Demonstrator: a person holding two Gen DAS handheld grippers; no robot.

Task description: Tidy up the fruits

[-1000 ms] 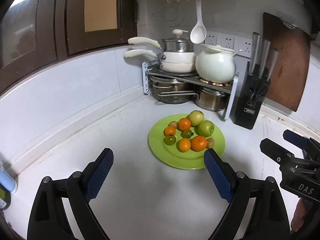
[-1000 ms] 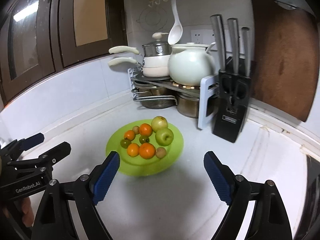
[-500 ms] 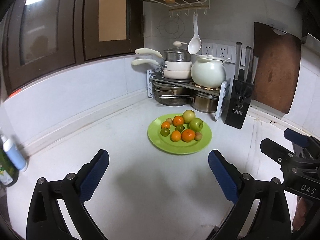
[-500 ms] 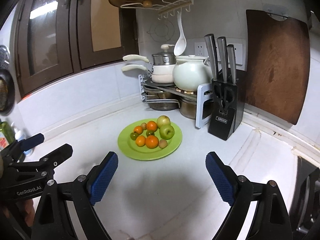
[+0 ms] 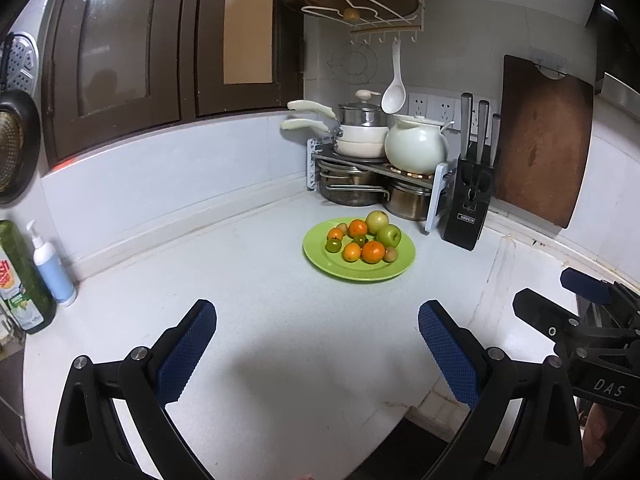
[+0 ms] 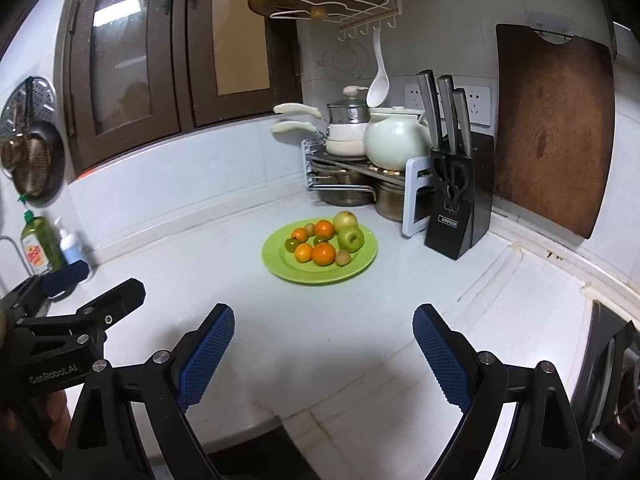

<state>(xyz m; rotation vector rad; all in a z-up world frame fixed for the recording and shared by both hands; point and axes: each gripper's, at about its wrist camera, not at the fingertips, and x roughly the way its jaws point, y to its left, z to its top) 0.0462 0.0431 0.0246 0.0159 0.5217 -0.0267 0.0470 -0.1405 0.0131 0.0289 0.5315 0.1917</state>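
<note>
1. Black knife block (image 5: pixel 469 204) stands far ahead of the tool, slightly right.
2. Brown cutting board (image 5: pixel 540 140) leans behind it.
3. White pot (image 5: pixel 416 148) sits on a pan rack (image 5: pixel 372 168).
4. Soap bottles (image 6: pixel 48 244) stand far left on the bench (image 5: pixel 260 300).

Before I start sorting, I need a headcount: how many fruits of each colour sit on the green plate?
Orange: 4, such as the largest orange fruit
Green: 4, such as the green apple
Small brownish: 2, such as the front brownish fruit
Total: 10 fruits on the green plate

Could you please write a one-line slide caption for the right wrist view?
Open right gripper faces a round green plate of oranges and apples on the white kitchen counter.
</note>
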